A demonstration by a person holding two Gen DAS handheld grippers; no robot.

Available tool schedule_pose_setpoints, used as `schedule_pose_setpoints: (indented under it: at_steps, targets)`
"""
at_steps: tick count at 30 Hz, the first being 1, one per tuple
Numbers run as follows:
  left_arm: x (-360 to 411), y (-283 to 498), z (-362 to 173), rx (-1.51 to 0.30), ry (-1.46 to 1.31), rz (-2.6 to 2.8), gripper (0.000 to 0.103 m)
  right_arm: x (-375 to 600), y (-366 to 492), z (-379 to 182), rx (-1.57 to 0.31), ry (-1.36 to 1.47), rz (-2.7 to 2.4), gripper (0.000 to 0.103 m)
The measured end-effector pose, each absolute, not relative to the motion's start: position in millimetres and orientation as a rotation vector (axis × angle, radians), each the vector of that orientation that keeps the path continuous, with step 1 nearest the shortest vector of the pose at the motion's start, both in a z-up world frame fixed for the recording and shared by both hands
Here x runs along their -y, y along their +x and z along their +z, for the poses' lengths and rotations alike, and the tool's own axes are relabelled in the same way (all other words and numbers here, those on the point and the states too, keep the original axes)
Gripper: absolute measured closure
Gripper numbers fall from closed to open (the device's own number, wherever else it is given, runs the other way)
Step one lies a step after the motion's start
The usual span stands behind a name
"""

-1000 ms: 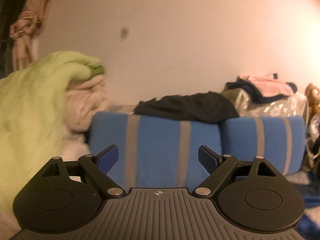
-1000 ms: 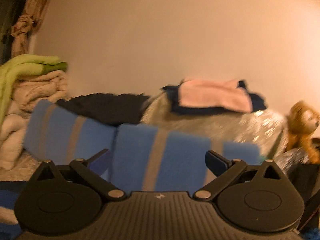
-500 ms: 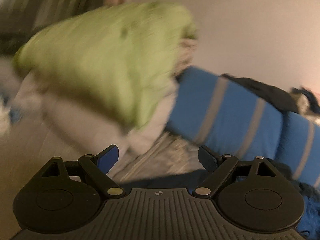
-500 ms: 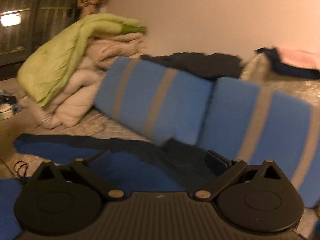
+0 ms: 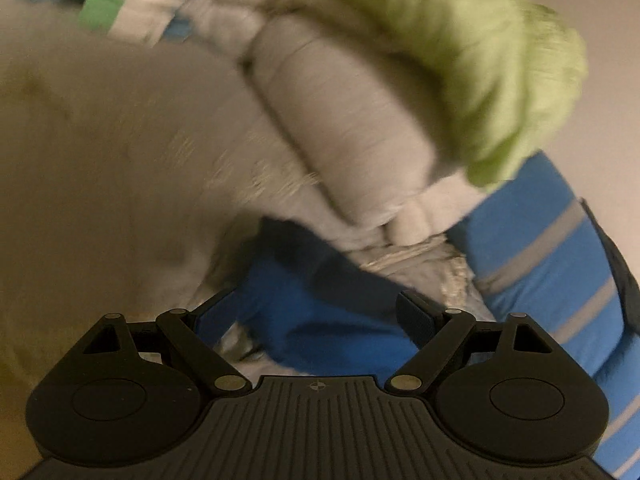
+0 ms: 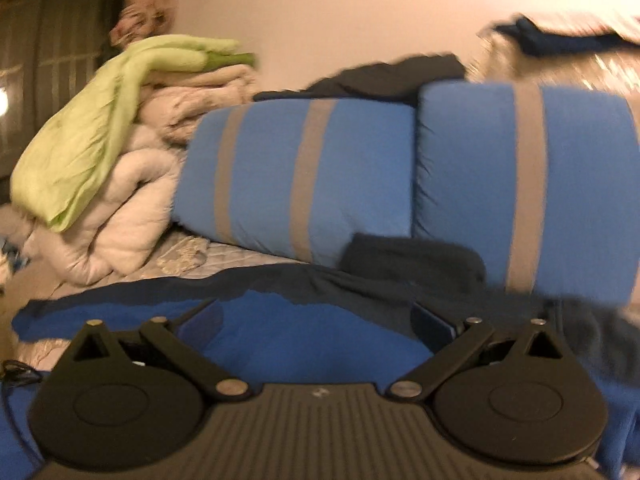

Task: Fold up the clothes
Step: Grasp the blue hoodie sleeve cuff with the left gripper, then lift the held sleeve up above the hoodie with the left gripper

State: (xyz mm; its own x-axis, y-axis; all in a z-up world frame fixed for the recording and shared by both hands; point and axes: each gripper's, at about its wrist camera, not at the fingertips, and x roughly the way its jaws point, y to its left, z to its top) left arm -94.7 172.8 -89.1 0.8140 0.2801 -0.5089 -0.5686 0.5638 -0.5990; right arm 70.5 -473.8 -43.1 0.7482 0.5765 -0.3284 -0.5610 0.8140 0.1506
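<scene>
A blue garment with a dark navy edge lies spread flat on the bed, and it also shows in the left wrist view. My left gripper is open and empty, pointing down just above one end of the garment. My right gripper is open and empty, low over the garment's middle. A dark folded piece lies on the garment's far side against the pillows.
Two blue pillows with grey stripes stand against the wall. A pile of cream quilts topped by a lime-green cloth sits at the left. Dark clothes lie on top of the pillows.
Both grippers have tilted down from facing the wall toward the bed. The left one swung left and down past the quilt pile. The blue garment has come into view under both.
</scene>
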Motion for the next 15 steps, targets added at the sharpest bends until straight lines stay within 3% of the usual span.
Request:
schedule_pose_setpoints:
  at_steps: [4,6,8,11,15]
  targets:
    - [-180.2,-88.1,-111.7,-0.402,-0.883,0.534,0.021,487.4,75.5,-48.6,-0.380,0.067,0.554,0.000]
    - [-182.8,-84.8,-121.4,-0.406,-0.917,0.537,0.036,494.3,78.4,-50.4,-0.400,0.123,0.544,0.000]
    - [-185.0,-80.7,-126.5,-0.410,-0.933,0.543,0.070,496.0,80.0,-52.2,-0.417,0.145,0.543,0.000]
    - [-183.3,-78.7,-120.9,-0.388,-0.920,0.544,0.091,491.5,79.8,-55.0,-0.426,0.114,0.540,0.000]
    - [-167.0,-79.4,-92.7,-0.352,-0.808,0.522,0.093,482.9,79.6,-59.7,-0.451,0.071,0.550,0.000]
